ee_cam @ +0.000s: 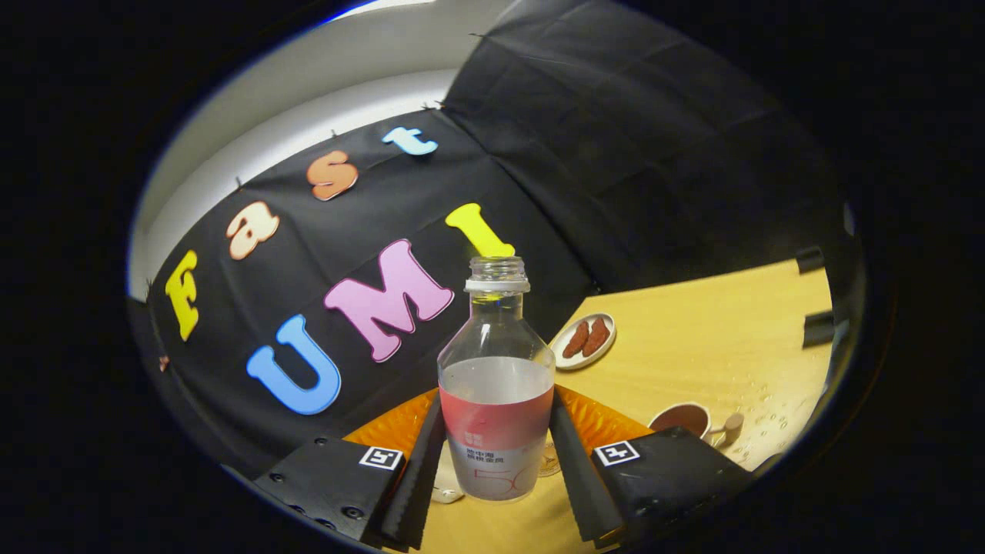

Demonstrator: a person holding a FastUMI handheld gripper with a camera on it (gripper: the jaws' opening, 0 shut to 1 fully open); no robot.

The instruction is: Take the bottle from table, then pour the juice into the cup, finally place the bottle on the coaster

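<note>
A clear, uncapped bottle (pixel 496 385) with a red and grey label stands between my fingers, about half full of pale liquid. My gripper (pixel 496 419) is shut on it, with both fingers pressing on the label band. The whole view is tilted, and I cannot tell whether the bottle's base touches the table. Beyond the right finger is a small cup (pixel 681 419) with a brown inside and a handle. Behind the bottle, an orange ridged mat (pixel 604 419) spreads out on both sides of the fingers.
A small white dish (pixel 586 338) with two reddish-brown pieces lies farther back on the wooden table (pixel 708 346). Water drops (pixel 769 419) dot the table past the cup. A small white object (pixel 445 488) lies by the left finger. The black cloth wall stands close behind.
</note>
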